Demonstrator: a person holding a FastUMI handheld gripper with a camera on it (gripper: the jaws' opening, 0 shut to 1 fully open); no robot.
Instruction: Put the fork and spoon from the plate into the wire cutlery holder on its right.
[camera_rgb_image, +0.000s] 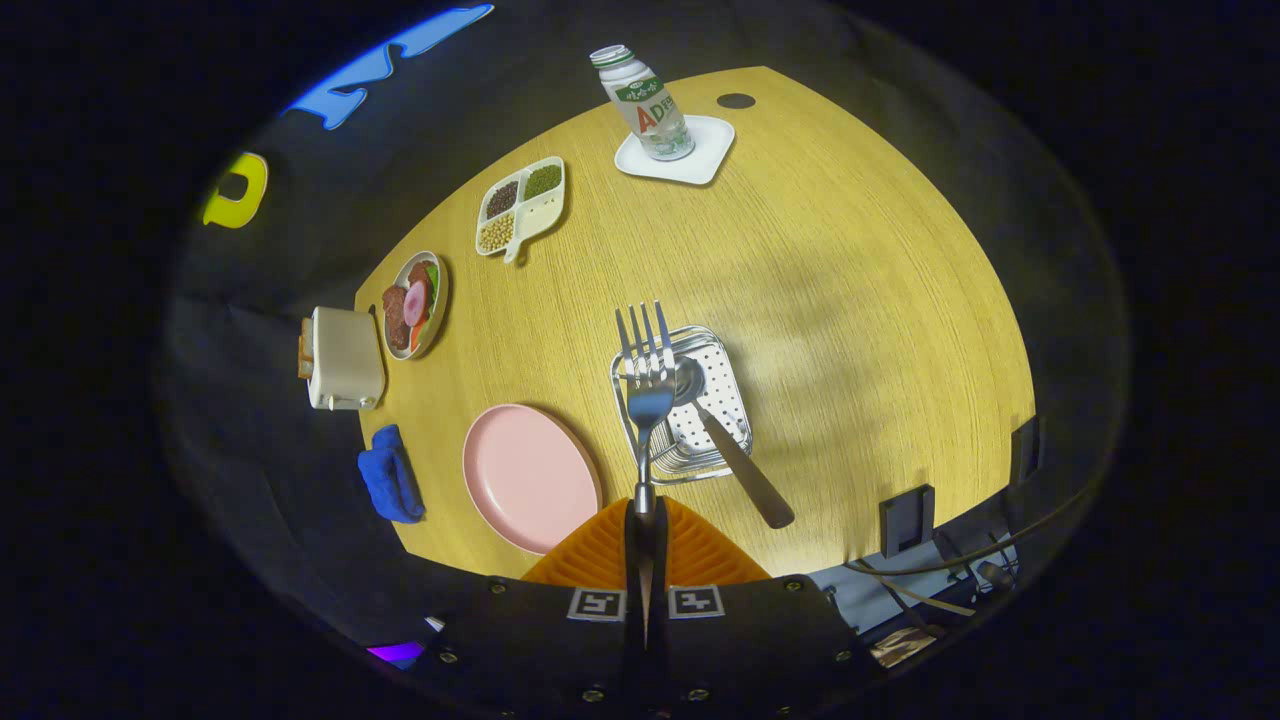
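The hand-held gripper (645, 515) has its two fingers closed together on the handle of the fork (647, 385), which sticks straight out ahead of them with its tines pointing away and hangs over the wire cutlery holder (722, 398) below. From where I stand the fork looks to be above the holder's near-left part, though I cannot tell how high it hangs or whether it touches the rim. The spoon (738, 462) is already in the holder: its bowl lies down inside against the perforated bottom, just beside the fork's neck, and its handle leans out over the near right rim toward the counter (860, 290). Just to the left of the holder sits the pink plate (525, 475), bare now, with nothing left on it. So I would judge the task mostly done: the spoon is placed, the fork is lifted and carried across, and what remains is to lower it in and let go. Farther off on the counter are a folded blue cloth (392, 478), a toaster (343, 358) with bread in it, a small dish of food (414, 305), a divided dish of beans (522, 205), and a bottle (645, 102) on a white coaster (700, 150).
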